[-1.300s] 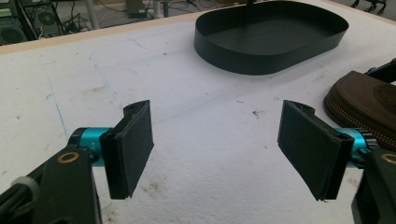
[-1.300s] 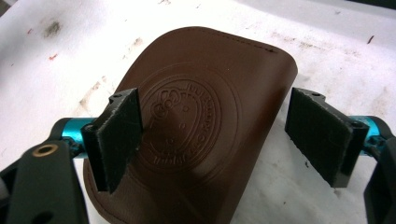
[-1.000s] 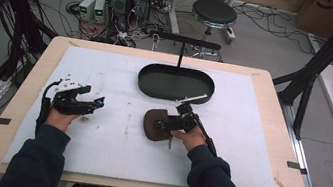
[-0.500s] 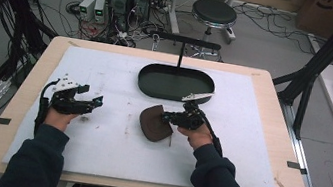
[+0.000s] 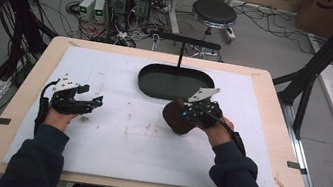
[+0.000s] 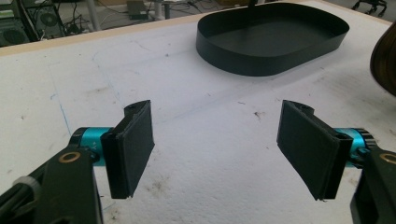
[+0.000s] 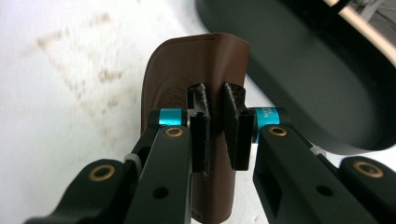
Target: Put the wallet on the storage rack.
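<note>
A brown leather pouch (image 5: pixel 174 117) hangs tilted just above the white mat, close to the near edge of the black oval tray (image 5: pixel 171 83). My right gripper (image 5: pixel 186 113) is shut on the pouch's edge. In the right gripper view the jaws pinch the brown pouch (image 7: pixel 187 65) at the right gripper (image 7: pixel 215 98), with the tray (image 7: pixel 317 70) just beyond. My left gripper (image 5: pixel 95 101) rests low over the left part of the mat, open and holding nothing. In the left gripper view the left gripper (image 6: pixel 215 135) faces bare mat, with the tray (image 6: pixel 271 39) ahead and the pouch (image 6: pixel 385 58) at the right edge.
A white mat (image 5: pixel 112 135) covers most of the wooden table (image 5: pixel 26 101). A black T-shaped stand (image 5: pixel 182 43) rises behind the tray. Cables, computer boxes and a stool (image 5: pixel 213 12) sit on the floor beyond the far edge.
The right gripper has raised the brown pouch off the mat, tipped it up and carried it right, towards the tray. The left gripper has barely moved.
</note>
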Tool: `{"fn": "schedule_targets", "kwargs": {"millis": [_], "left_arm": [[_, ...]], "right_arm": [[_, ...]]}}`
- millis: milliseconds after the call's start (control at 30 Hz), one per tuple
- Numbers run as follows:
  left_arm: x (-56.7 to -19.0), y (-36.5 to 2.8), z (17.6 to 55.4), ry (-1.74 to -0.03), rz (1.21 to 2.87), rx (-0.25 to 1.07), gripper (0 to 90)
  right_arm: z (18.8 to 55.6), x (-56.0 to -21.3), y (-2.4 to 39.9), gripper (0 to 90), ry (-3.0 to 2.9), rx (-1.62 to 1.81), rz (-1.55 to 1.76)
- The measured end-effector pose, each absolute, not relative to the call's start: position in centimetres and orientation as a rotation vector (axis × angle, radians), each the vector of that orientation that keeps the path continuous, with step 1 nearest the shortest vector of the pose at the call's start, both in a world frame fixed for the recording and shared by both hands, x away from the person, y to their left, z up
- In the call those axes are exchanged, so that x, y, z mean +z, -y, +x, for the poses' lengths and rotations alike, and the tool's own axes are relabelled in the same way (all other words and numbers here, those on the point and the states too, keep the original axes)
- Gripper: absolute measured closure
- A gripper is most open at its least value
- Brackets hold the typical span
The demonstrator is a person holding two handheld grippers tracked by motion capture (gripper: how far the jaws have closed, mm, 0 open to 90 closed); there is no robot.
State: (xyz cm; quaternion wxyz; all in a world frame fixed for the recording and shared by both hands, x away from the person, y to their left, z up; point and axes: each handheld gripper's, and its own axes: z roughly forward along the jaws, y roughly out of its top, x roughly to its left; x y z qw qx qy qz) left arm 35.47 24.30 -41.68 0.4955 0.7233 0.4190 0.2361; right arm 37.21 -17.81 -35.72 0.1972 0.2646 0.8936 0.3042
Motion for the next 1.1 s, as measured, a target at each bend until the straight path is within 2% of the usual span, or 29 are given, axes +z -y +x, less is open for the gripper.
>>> {"fn": "schedule_targets", "kwargs": {"millis": [367,467,567,767,1100], "left_arm": [[-41.73,-24.29,35.51,-1.015,1.749,0.568,27.0],[-41.7,-24.31,35.49,-1.014,1.746,0.57,27.1],[-41.69,-24.37,35.48,-1.013,1.748,0.571,27.1],[-41.76,-24.29,35.53,-1.014,1.75,0.565,27.0],[-41.76,-24.24,35.51,-1.013,1.752,0.567,27.0]], "right_arm": [[36.87,-36.3,17.1,78.0,-2.584,1.002,0.65],[36.69,-36.49,16.91,73.4,-2.619,1.082,0.608],[36.55,-36.72,16.7,59.9,-2.594,1.104,0.567],[36.65,-36.96,17.21,63.1,-2.607,1.168,0.586],[36.65,-37.0,17.16,62.1,-2.612,1.186,0.58]]}}
